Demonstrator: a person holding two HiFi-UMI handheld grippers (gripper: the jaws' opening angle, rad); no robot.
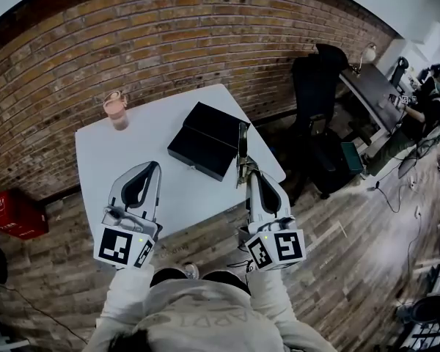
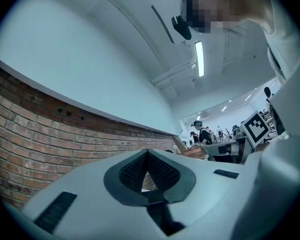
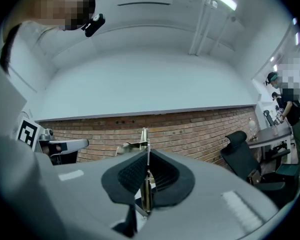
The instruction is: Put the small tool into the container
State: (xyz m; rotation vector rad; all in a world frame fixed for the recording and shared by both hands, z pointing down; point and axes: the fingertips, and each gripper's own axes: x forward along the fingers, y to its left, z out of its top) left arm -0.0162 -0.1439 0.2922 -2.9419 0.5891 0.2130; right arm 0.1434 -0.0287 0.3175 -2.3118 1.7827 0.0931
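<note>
small tool (image 1: 242,141): pinched between right gripper (image 1: 246,171) fingers; left gripper (image 1: 155,166) fingers together, seemingly empty

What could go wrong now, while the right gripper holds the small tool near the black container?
1. The right gripper pinches the thin small tool only at its lower end, so most of it sticks out past the tips. It may pivot or slip.
2. The tool hangs near the table's right edge, so if dropped it could fall to the floor.

Brick wall (image 1: 169,28), wood-plank floor (image 1: 337,248), white table (image 1: 143,134), black chair (image 1: 319,79), perhaps a red crate (image 1: 11,215); ceiling light (image 2: 199,58)
</note>
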